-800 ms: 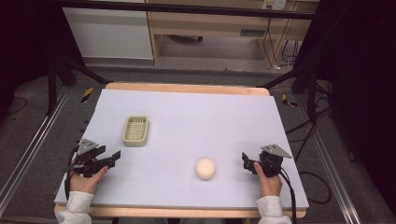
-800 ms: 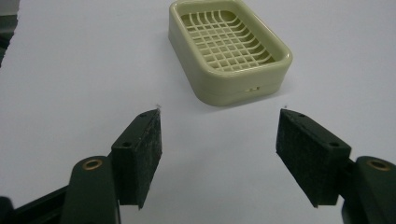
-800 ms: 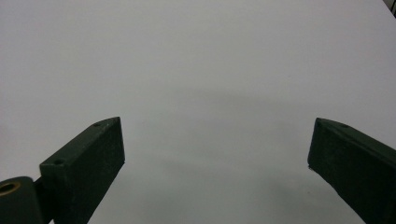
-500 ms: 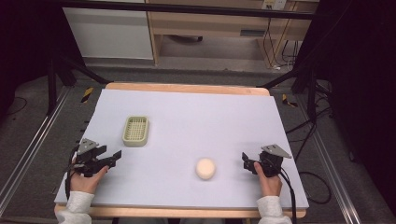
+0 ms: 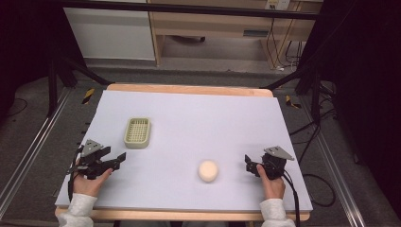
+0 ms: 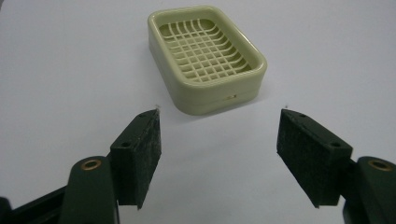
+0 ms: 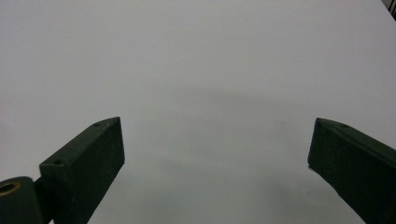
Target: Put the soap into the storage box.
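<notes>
A pale green soap dish [image 5: 137, 132] with a grid bottom lies on the left half of the white table top [image 5: 198, 118]. A round cream bar [image 5: 208, 170] rests near the front, right of centre. My left gripper [image 5: 120, 157] sits low at the front left, pointing right, short of the dish. In the left gripper view the dish [image 6: 208, 56] lies ahead of that gripper [image 6: 219, 140], whose jaws stand apart with nothing between them. My right gripper [image 5: 247, 161] is at the front right, pointing left toward the bar. Its jaws [image 7: 217, 149] stand wide over bare table.
The table's wooden edge [image 5: 189, 89] runs along the back. Beyond it stands a wooden shelf unit [image 5: 213, 28]. Cables [image 5: 302, 189] trail off the right side, and metal rails [image 5: 28, 156] flank the table on the floor.
</notes>
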Demonstrator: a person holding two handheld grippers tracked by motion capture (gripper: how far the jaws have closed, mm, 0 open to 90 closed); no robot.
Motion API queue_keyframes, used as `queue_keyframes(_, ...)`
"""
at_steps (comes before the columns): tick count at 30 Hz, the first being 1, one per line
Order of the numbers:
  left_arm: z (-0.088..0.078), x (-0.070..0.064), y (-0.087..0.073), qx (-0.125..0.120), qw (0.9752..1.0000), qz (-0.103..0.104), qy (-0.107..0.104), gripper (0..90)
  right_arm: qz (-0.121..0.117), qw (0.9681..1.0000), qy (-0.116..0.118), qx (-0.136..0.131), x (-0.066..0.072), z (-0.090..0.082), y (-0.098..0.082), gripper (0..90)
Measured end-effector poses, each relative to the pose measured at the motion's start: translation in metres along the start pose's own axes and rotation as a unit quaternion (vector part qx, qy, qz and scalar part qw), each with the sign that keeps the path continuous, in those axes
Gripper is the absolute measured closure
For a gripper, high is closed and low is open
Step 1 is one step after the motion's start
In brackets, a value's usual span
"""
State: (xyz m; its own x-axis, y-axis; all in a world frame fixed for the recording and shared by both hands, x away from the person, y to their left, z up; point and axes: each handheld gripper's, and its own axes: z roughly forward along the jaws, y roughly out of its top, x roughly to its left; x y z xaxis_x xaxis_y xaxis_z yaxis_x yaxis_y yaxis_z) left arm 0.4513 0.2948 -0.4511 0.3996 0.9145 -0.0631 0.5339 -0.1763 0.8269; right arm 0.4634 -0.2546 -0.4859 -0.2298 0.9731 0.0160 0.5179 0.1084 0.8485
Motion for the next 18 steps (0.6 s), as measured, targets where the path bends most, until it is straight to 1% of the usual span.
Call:
queue_keyframes(7,0.001,-0.004,0.001,0.003,1.0,0.004,-0.004,29.7,0.0,1.0,-0.001,0.001,0.0,0.0,0.0,4.1)
queue_keyframes(11,0.001,-0.008,0.004,-0.001,0.9999,0.007,-0.007,29.4,0.0,1.0,0.0,0.001,0.0,0.0,0.0,4.1)
queue_keyframes(13,0.001,-0.01,0.006,0.001,0.9998,0.015,-0.009,29.4,0.0,1.0,-0.001,0.002,0.0,0.0,0.0,4.1)
queue_keyframes(14,0.001,-0.012,0.007,-0.003,0.9998,0.015,-0.009,29.3,0.001,1.0,0.0,0.002,0.0,0.0,0.0,4.1)
queue_keyframes(18,0.0,-0.019,0.011,-0.005,0.9995,0.027,-0.015,28.8,0.0,1.0,0.001,0.004,0.0,0.001,0.0,4.1)
